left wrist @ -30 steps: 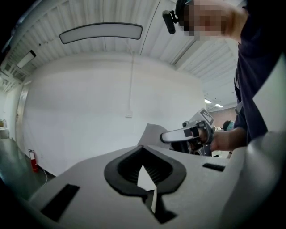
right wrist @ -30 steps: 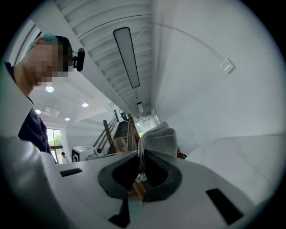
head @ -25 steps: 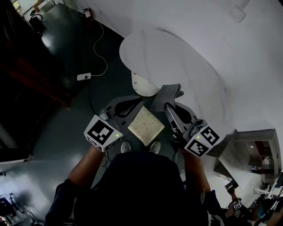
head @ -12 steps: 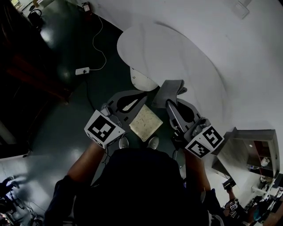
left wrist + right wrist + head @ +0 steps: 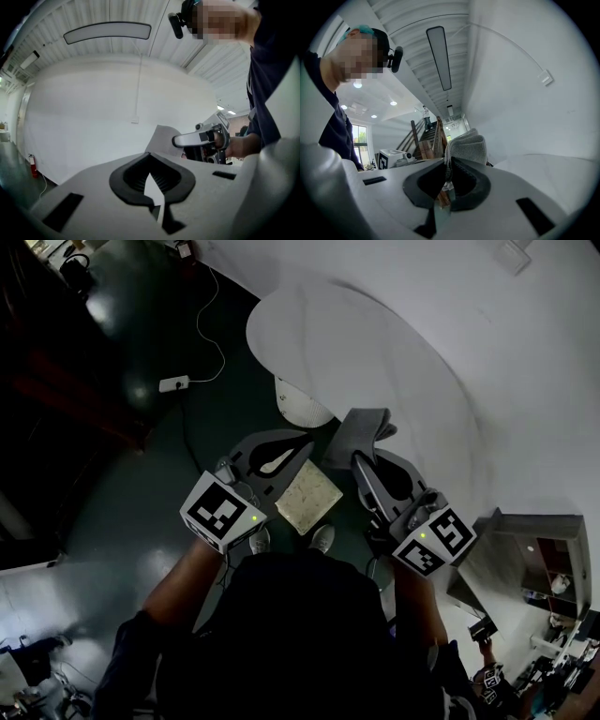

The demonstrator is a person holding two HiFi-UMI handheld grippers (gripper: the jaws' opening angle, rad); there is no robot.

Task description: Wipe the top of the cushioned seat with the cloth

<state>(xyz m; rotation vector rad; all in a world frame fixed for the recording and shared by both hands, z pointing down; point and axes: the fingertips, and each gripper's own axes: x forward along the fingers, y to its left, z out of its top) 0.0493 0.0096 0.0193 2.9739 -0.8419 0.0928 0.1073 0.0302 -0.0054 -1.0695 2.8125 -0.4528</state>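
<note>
Dark green floor (image 5: 141, 474) fills the left of the head view, and a pale curved wall closes off the room beyond both grippers.

Nearest the person, two shoes (image 5: 261, 540) (image 5: 322, 538) stand on the floor just behind the grippers. The left gripper (image 5: 306, 448) is held out with its marker cube (image 5: 220, 512) toward the person. In the left gripper view its (image 5: 151, 161) jaws meet at the tips with only a narrow slit behind them, and nothing sits between them.

The right gripper (image 5: 358, 463) is level with it, clenched on the grey cloth (image 5: 361, 432). In the right gripper view the cloth (image 5: 465, 146) is pinched between the right gripper's (image 5: 449, 164) dark pads and stands up past the tips in a folded bunch. From the left gripper the same cloth (image 5: 161, 138) shows just to its right.

The cushioned seat (image 5: 307, 497), a square top with a pale speckled cover, lies below and between the two grippers, nearer the person than the cloth. How far the cloth is above it cannot be told.

Just beyond the left gripper's tips stands a white rounded base (image 5: 302, 409), under a large white round surface (image 5: 375, 362). Farther off, to the left, a power strip (image 5: 173, 384) lies on the floor with a white cable (image 5: 217, 343) running away from it.
</note>
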